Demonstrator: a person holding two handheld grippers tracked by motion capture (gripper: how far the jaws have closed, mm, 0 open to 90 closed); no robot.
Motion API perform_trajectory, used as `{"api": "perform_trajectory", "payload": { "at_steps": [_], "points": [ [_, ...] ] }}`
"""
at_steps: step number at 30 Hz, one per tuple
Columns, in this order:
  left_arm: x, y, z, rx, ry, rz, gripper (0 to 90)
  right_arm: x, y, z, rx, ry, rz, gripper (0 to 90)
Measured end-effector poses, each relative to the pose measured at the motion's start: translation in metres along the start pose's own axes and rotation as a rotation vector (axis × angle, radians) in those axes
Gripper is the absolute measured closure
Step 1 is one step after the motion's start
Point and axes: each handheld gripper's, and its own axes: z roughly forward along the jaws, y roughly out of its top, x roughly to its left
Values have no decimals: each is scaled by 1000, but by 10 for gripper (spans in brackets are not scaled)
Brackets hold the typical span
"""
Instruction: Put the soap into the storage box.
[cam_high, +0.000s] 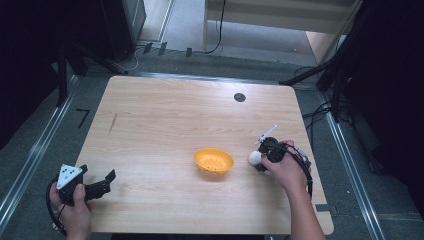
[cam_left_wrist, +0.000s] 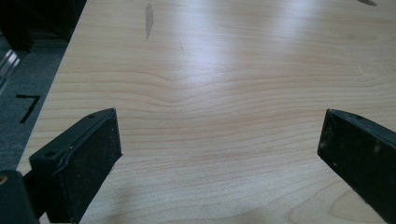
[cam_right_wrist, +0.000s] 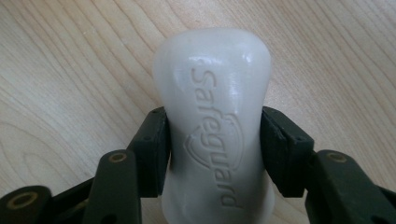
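We read this as a laboratory recording station rather than a home. A bare light-wood tabletop (cam_high: 165, 120) stands on grey carpet (cam_high: 35, 150), flanked by metal floor rails (cam_high: 30, 152) on both sides. Dark stands and black equipment (cam_high: 345, 70) crowd the edges, and cables (cam_high: 220, 30) trail across the floor behind. Black tape marks (cam_high: 82, 116) are stuck to the carpet beside the tabletop. A small round dark spot (cam_high: 239, 97) sits near the tabletop's far edge.

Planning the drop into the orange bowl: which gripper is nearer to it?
Right. The right gripper, clamping the white soap bar, sits just beside the orange bowl; the left gripper is near the table's left edge.
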Motion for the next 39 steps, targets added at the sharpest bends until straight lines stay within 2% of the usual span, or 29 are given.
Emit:
{"api": "perform_trajectory", "payload": {
  "at_steps": [3,23,39],
  "points": [
    [0,0,0,1,0,0,0,1,1,0,4,-8,-2,503],
    [0,0,0,3,2,3,0,10,-2,-3,-9,21,-71,509],
    [0,0,0,2,0,0,0,15,-3,-11,-33,34,-78,509]
  ]
}}
